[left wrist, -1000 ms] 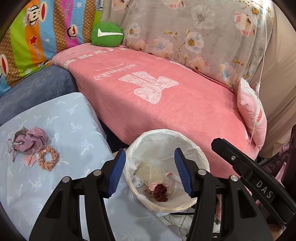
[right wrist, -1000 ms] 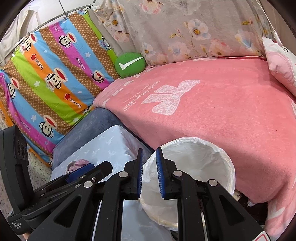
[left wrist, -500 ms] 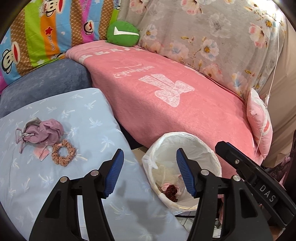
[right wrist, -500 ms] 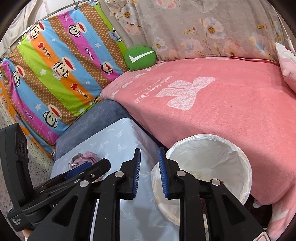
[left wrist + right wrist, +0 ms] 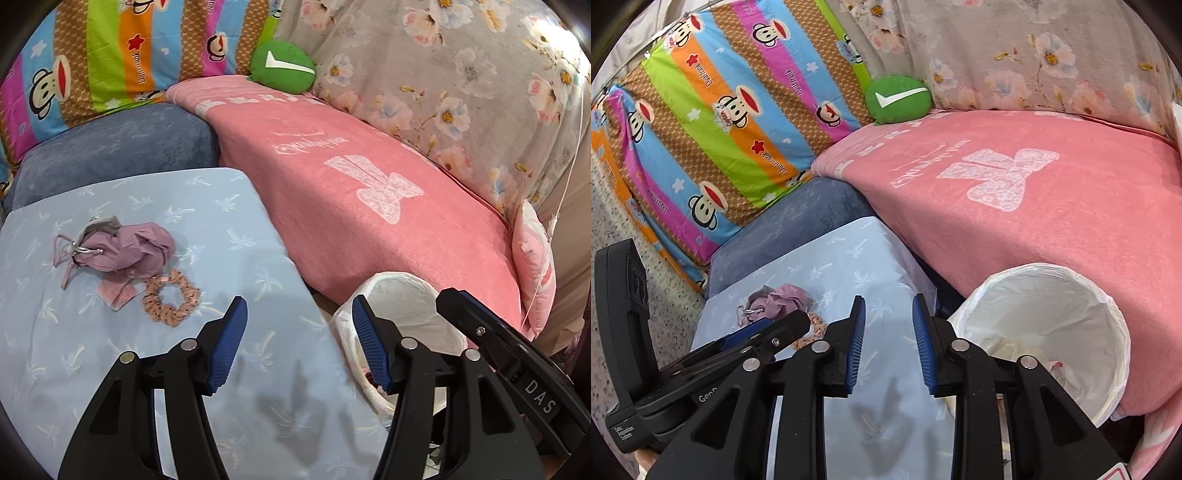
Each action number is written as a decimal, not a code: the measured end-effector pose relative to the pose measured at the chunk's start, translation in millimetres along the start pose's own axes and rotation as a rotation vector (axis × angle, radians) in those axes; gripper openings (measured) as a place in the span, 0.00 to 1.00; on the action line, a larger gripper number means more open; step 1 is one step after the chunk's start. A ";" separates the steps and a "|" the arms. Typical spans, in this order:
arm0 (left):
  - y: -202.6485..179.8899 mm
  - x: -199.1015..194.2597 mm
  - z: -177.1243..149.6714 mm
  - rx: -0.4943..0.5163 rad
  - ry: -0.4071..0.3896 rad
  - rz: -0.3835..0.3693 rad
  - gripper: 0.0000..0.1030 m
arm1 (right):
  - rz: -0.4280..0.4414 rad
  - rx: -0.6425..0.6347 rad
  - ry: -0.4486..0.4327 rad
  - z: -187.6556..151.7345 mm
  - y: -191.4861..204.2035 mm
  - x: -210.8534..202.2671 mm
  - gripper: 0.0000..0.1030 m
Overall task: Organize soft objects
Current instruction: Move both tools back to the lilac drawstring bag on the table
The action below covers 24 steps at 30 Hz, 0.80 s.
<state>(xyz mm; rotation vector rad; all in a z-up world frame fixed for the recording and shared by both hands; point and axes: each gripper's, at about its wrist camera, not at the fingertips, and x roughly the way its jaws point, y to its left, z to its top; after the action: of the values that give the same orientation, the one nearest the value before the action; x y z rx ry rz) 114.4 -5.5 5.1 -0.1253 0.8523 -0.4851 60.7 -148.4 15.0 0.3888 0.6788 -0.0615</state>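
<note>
The white-lined bin stands against the pink blanket, holding crumpled pale wrapping and a scrap of pink. On my pale blue cushion, a mauve drawstring pouch lies touching a peach scrunchie, both ahead and left of my left gripper, which is released and empty. My right gripper has just been opening, nothing between its jaws, the bin just to its right
</note>
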 end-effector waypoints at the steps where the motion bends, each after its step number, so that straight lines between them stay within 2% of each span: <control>1: 5.4 -0.4 0.4 -0.009 0.001 0.001 0.55 | 0.002 -0.007 0.004 -0.2 5.0 2.9 0.28; 11: 66.7 -7.9 2.9 -0.101 -0.013 0.065 0.67 | 0.035 -0.074 0.057 -4.8 54.1 35.4 0.37; 24: 166.8 -7.3 13.1 -0.184 -0.013 0.207 0.69 | 0.099 -0.144 0.151 -13.1 129.7 110.4 0.42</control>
<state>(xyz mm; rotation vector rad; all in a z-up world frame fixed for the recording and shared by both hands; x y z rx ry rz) 180.3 144.2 -30.6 -0.2066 0.8859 -0.2119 162.3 -15.7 -20.2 0.2903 0.8072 0.1115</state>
